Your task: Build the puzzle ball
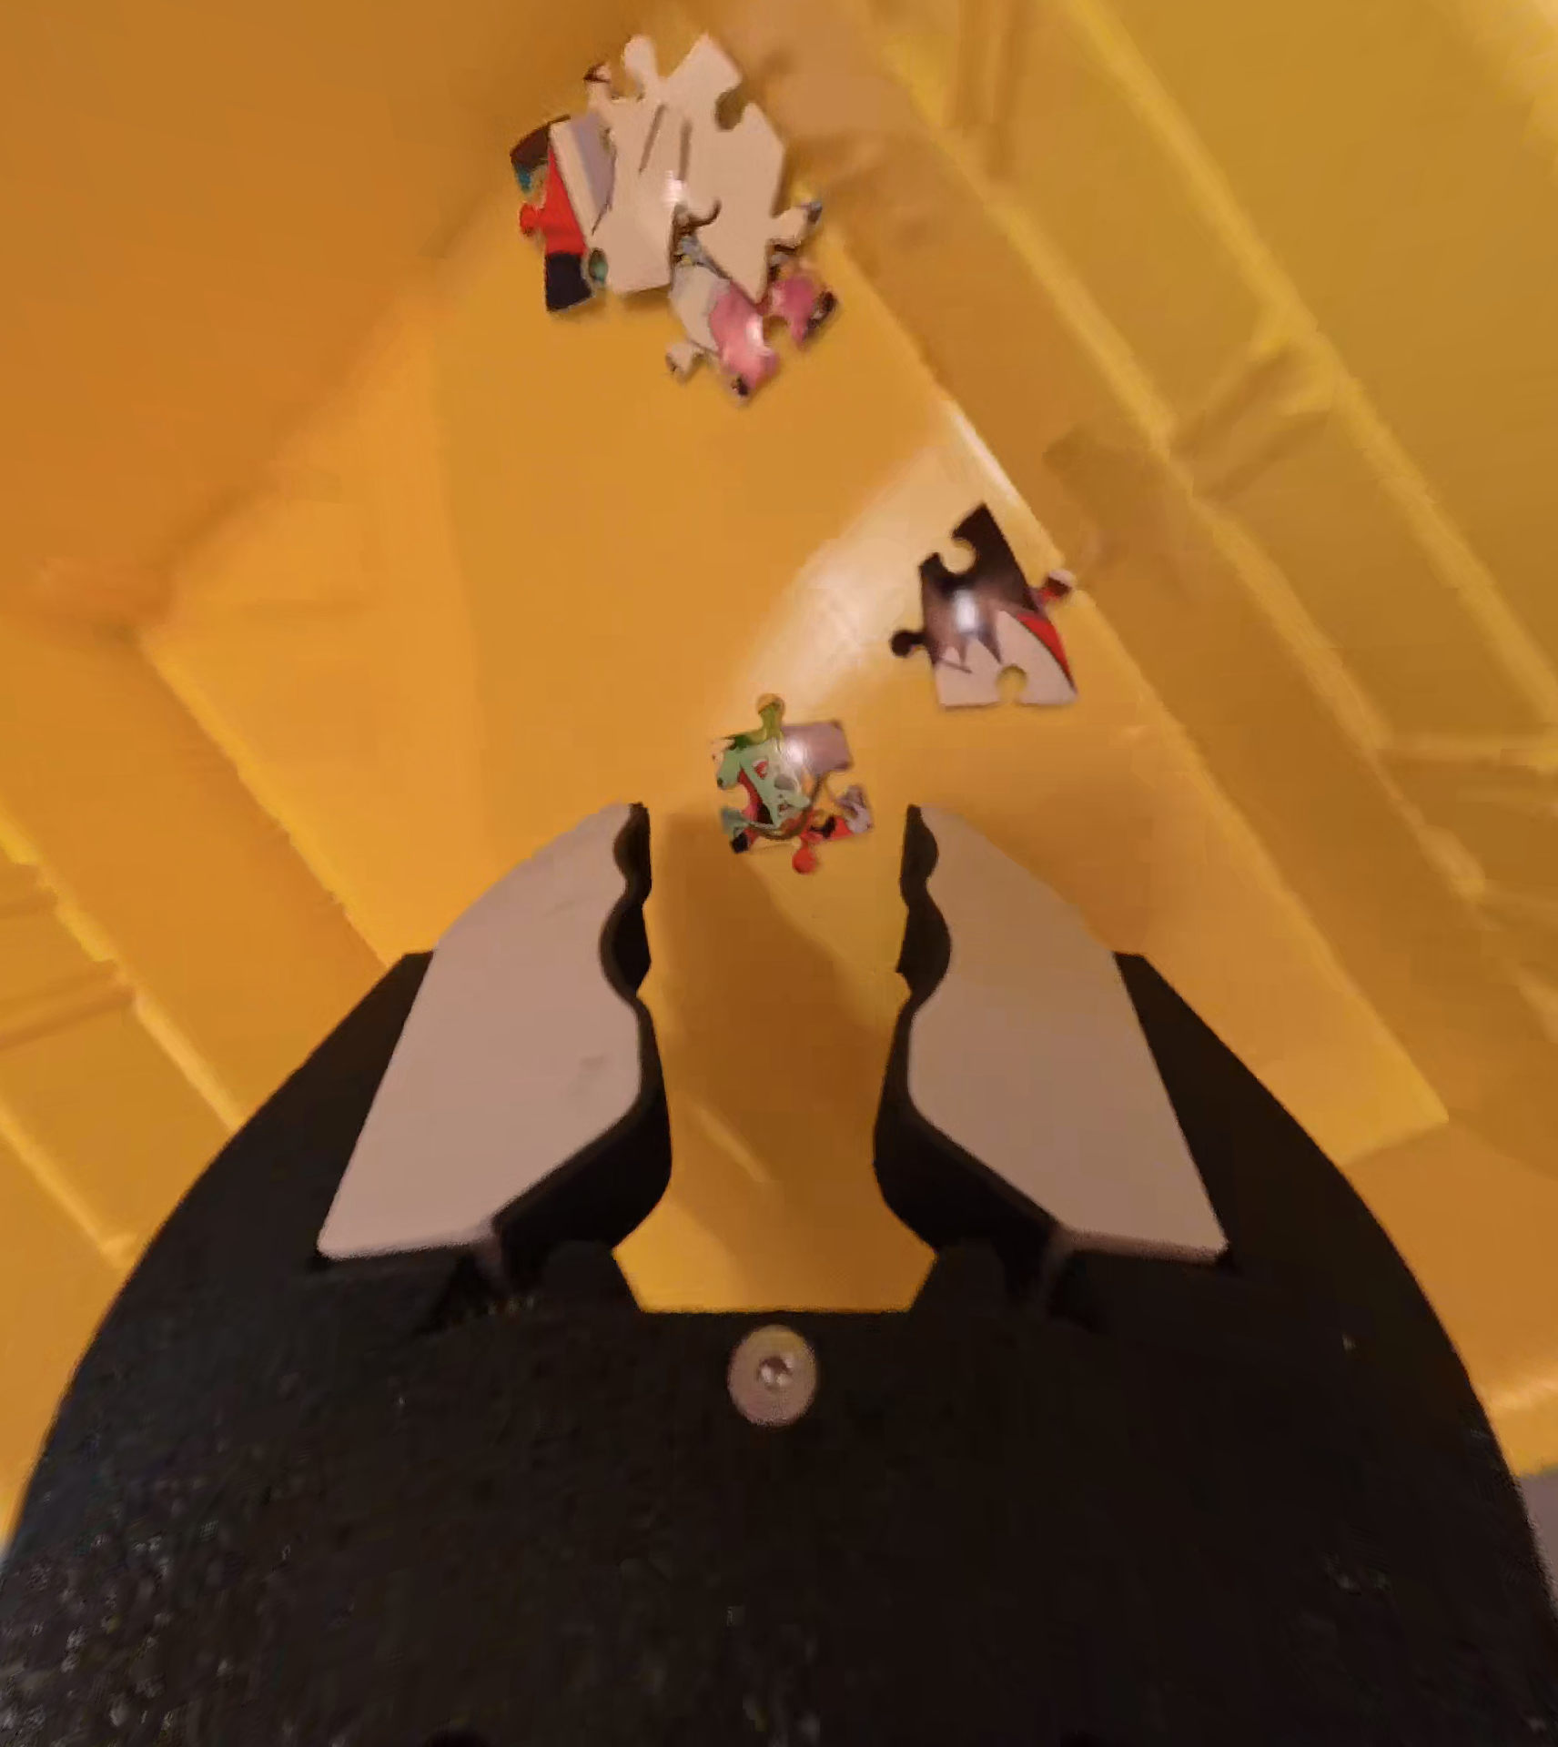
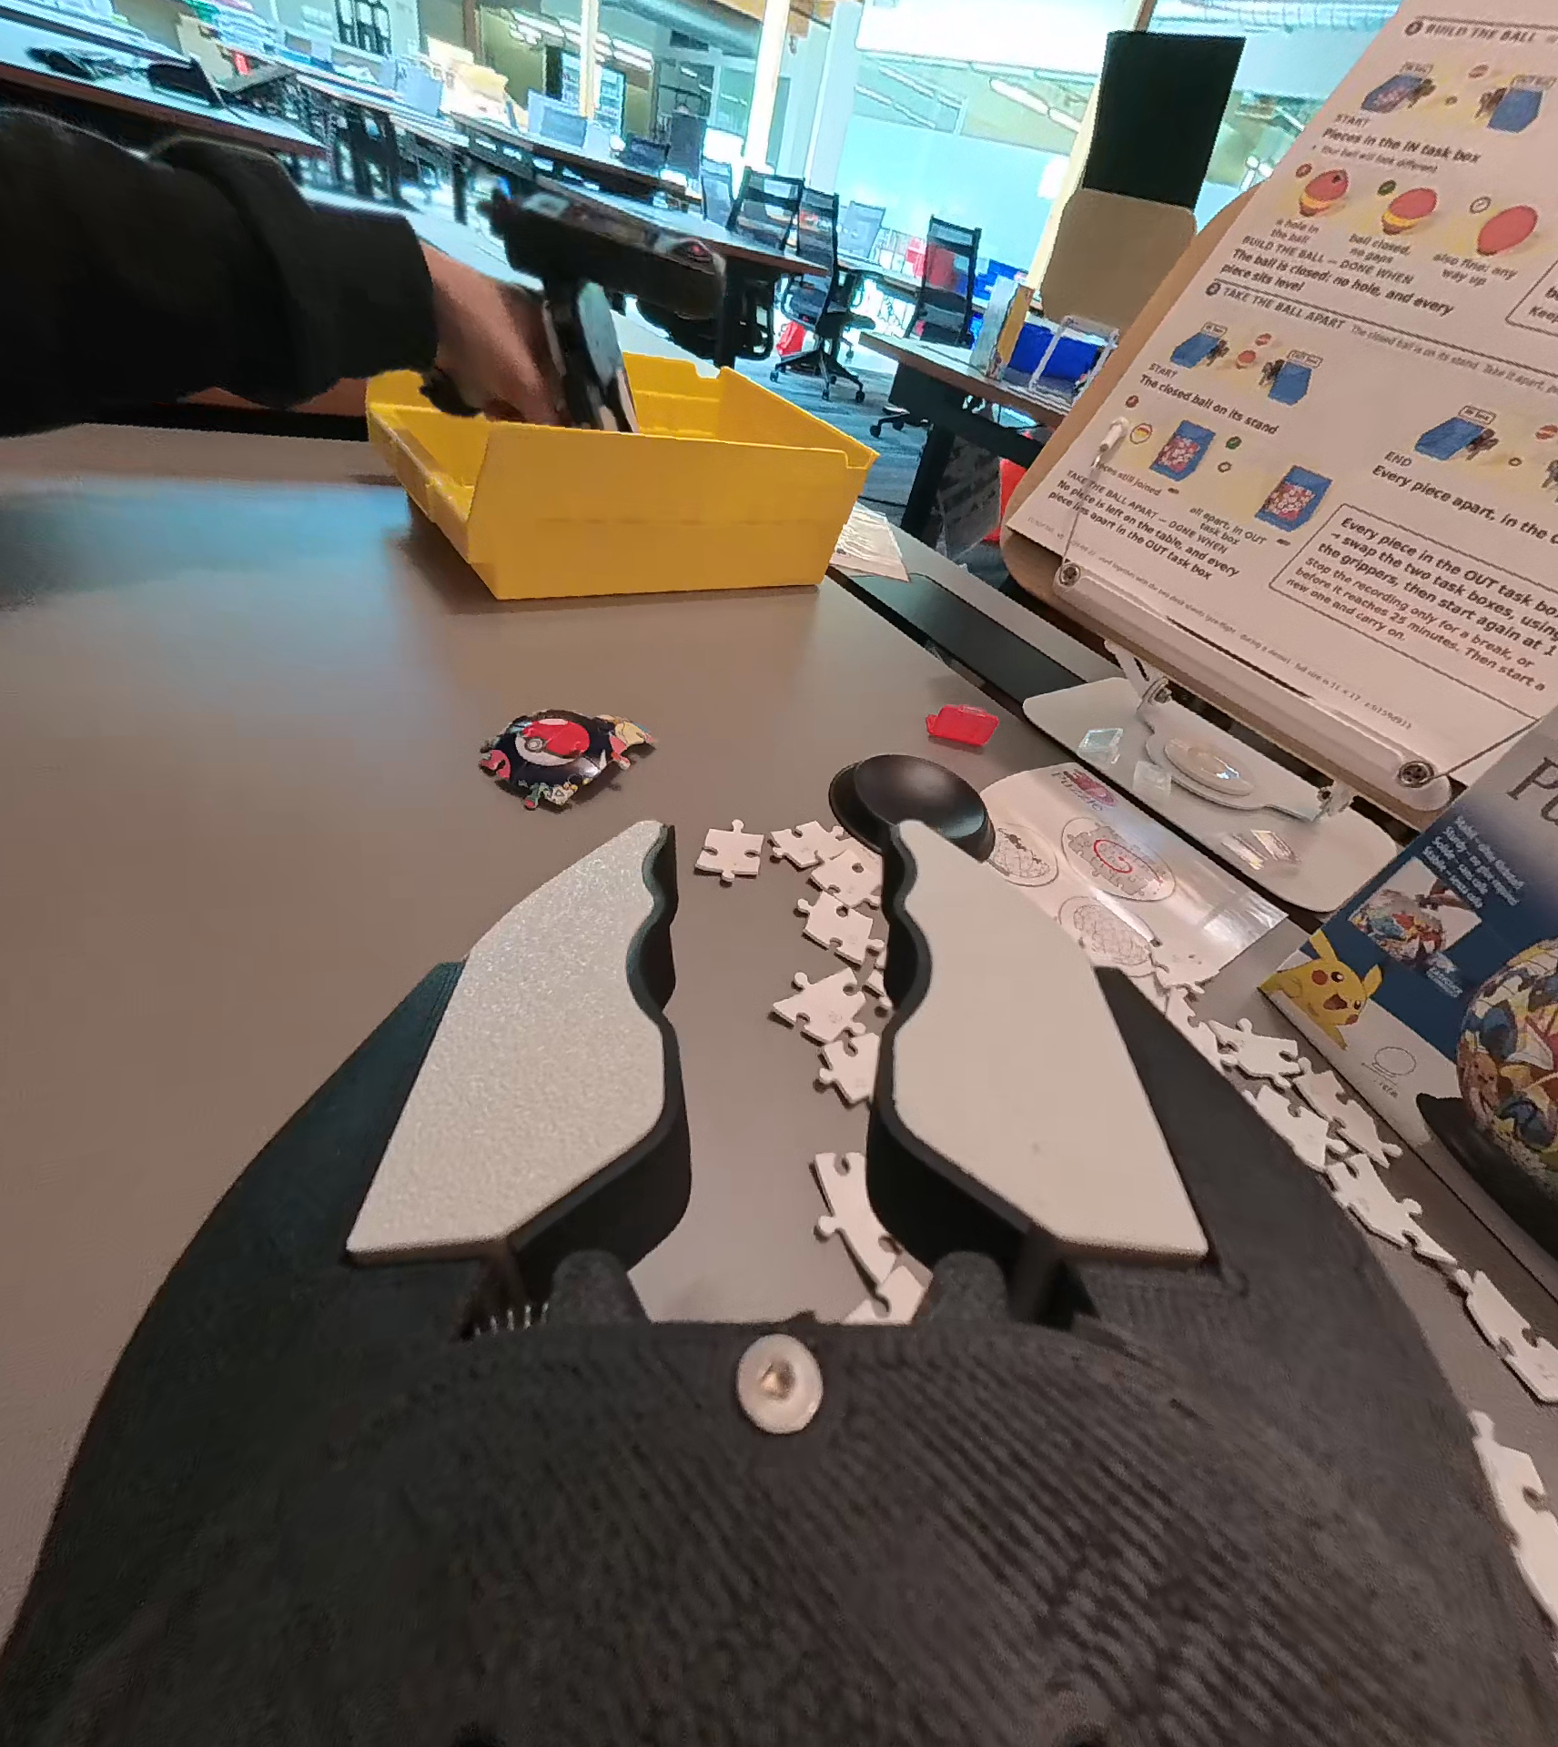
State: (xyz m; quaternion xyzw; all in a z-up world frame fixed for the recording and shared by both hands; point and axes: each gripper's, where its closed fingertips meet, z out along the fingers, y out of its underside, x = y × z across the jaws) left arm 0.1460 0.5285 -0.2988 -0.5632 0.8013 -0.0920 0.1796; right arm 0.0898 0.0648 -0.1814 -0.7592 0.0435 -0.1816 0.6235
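My left gripper [image 1: 777, 821] is open and empty inside the yellow bin [image 1: 284, 473]. A small green-and-red puzzle piece [image 1: 789, 787] lies just beyond its fingertips. A dark-and-white piece [image 1: 993, 624] lies to the right, and a pile of several pieces [image 1: 681, 208] lies farther off. My right gripper [image 2: 780, 841] is open and empty above the grey table [image 2: 189, 804]. White face-down pieces [image 2: 837, 945] lie under and around it. A joined patch of coloured pieces [image 2: 562, 754] sits ahead. The black ball stand [image 2: 912, 799] is by the right fingertip.
The yellow bin [image 2: 643, 492] stands at the table's far side with a person's hand and the left gripper [image 2: 596, 312] in it. An instruction board [image 2: 1380, 397] on a stand, the puzzle box [image 2: 1513, 1021], a leaflet [image 2: 1106, 870] and a small red object [image 2: 961, 724] are at right.
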